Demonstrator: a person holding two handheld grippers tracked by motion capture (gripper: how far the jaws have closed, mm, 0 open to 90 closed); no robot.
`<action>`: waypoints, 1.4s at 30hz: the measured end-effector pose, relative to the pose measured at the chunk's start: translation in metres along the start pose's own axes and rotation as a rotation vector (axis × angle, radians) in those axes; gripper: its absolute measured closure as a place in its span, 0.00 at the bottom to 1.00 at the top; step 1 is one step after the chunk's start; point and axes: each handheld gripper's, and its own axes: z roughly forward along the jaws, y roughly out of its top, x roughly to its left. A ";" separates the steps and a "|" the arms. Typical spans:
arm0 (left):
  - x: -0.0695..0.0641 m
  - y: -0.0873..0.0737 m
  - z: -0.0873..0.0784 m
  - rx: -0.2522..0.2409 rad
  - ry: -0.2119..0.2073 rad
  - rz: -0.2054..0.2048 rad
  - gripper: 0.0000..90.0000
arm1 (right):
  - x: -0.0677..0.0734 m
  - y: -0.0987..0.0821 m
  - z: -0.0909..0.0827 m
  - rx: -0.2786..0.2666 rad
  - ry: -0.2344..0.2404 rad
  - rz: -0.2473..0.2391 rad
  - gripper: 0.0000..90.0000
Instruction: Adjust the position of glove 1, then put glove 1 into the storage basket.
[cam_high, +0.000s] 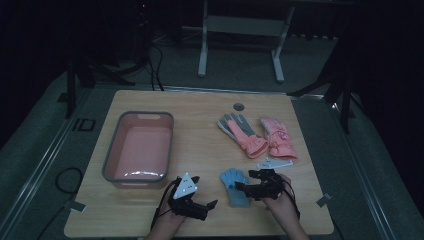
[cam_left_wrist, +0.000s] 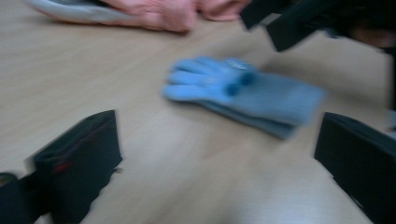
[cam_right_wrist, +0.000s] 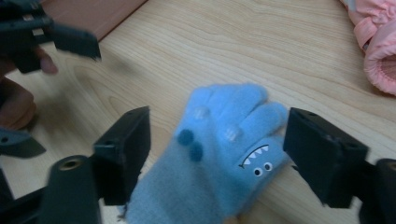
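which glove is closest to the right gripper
The blue glove, lying flat between the right gripper's open jaws. The grey-palmed glove and pink glove lie farther back on the table.

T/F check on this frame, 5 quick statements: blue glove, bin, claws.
1. The blue glove lies flat on the table. True.
2. The right claw is clamped shut on the blue glove. False: its jaws stand open on either side of the glove, pads off it.
3. The pink bin holds a glove. False: nothing lies in it.
4. The pink gloves lie side by side, farther from the person than the blue glove. True.
5. The left claw grips the bin's rim. False: it is open over bare table, pointing toward the blue glove.
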 end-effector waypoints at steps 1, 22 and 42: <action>-0.002 0.001 0.001 0.006 -0.016 0.007 0.06 | -0.002 0.001 -0.001 0.001 0.009 -0.004 0.25; -0.036 0.019 0.048 0.146 -0.199 0.367 0.25 | -0.020 0.011 0.021 0.066 0.004 0.004 0.29; -0.043 0.021 0.077 0.250 -0.146 0.591 0.62 | -0.012 -0.001 0.052 0.139 -0.075 -0.075 0.40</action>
